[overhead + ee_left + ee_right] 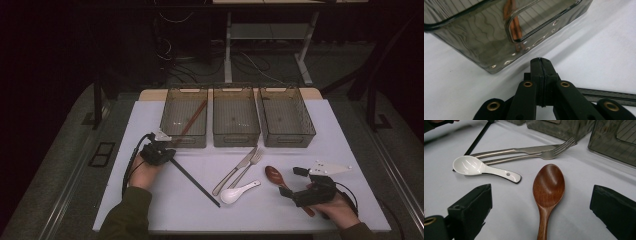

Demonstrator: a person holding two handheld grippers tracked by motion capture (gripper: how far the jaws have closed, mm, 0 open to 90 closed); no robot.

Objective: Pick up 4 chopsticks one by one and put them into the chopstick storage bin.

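Wooden spoon (548,187) flat on white table (165,200), bowl up, long axis running from bowl on the trays' side to handle under the right hand; bowl lying between the spread, empty jaws of right gripper (299,184), handle passing back beneath it. Black chopstick (195,180) slanting from left gripper (170,156) toward the table's near edge, beside the clenched jaws, grip on it not discernible. White spoon (479,168), knife (511,151) and fork (529,156) left of the wooden spoon

My left gripper (167,155) sits at the near left with its jaws pressed together. My right gripper (295,181) rests near right, jaws spread wide.
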